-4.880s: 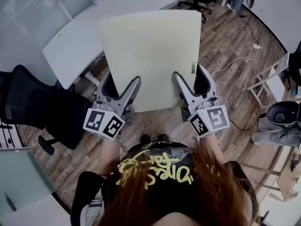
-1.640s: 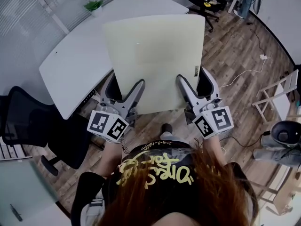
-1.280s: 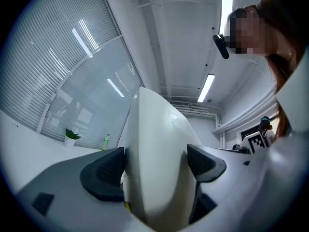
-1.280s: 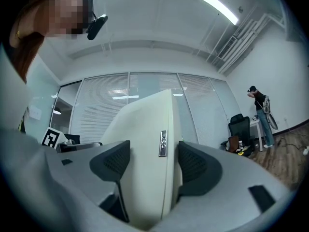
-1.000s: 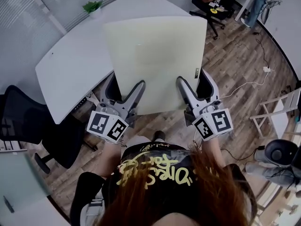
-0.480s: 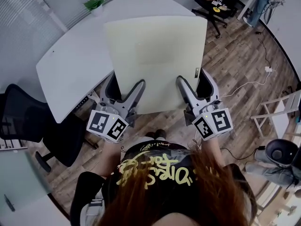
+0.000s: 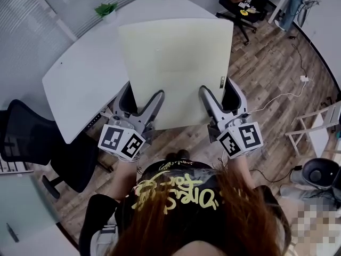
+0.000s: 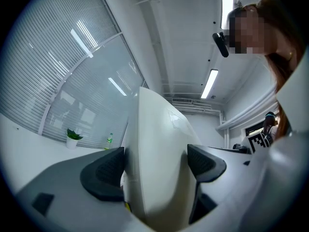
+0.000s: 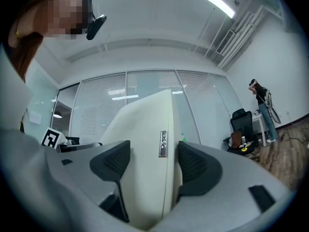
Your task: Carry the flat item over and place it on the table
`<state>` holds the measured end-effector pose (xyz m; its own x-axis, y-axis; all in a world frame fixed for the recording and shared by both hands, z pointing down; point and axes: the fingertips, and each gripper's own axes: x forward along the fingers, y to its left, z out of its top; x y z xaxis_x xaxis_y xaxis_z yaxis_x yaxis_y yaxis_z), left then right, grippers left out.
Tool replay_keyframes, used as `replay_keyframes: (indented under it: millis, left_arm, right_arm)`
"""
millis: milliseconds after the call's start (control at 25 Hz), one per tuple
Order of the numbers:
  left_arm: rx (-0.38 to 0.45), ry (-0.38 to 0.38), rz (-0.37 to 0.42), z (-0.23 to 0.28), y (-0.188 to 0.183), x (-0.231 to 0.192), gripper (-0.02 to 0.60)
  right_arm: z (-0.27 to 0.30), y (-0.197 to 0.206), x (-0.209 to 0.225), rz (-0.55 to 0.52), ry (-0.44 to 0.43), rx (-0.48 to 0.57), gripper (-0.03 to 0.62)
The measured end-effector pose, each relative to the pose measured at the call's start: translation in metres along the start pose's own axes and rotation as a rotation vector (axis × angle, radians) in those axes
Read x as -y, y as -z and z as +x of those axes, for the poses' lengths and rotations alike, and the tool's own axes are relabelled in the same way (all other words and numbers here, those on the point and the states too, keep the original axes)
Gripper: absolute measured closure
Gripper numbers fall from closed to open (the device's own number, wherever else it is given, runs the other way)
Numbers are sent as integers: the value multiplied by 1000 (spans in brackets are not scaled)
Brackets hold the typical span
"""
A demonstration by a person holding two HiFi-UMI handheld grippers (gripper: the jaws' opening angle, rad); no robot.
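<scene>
left gripper [image 7: 141, 96] jaws clamped on panel [image 7: 176, 63] | right gripper [image 7: 219, 92] same | table [image 7: 80, 73] closer than before

Head cam sits on my head, facing steeply down onto my left gripper [image 7: 142, 95], right gripper [image 7: 219, 89], table [image 7: 80, 73] and floor [image 7: 266, 68]. Each gripper cam rides close behind its own jaws, tilted up toward the ceiling [image 8: 183, 33]. All three views share the board [image 7: 176, 63]. Head and left gripper views share the plant [image 7: 106, 8].

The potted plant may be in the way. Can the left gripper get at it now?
Probably not: the left gripper is shut on the flat panel, and the potted plant stands at the white table's far edge.
</scene>
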<state>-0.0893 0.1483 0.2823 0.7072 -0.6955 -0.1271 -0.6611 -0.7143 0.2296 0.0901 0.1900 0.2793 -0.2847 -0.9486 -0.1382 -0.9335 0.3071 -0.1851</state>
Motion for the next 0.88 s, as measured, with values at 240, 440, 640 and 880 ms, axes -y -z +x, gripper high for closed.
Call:
replay_keyframes:
  millis: [240,440,640,880]
  left_arm:
    - [9,1,-4,14,5,1,178]
    - [5,-16,-18,20,14,6,178]
    - [14,-54,-16,17,15,-11,178]
    - [14,-60,-35,38,27,-36,178]
  right_arm:
    - [4,-1,14,-9,1,1,279]
    - [3,2,25,-3,-7,-15,279]
    - [22,9,20,4,-31,-23,279]
    - [51,23,33,4,-39,-43,279]
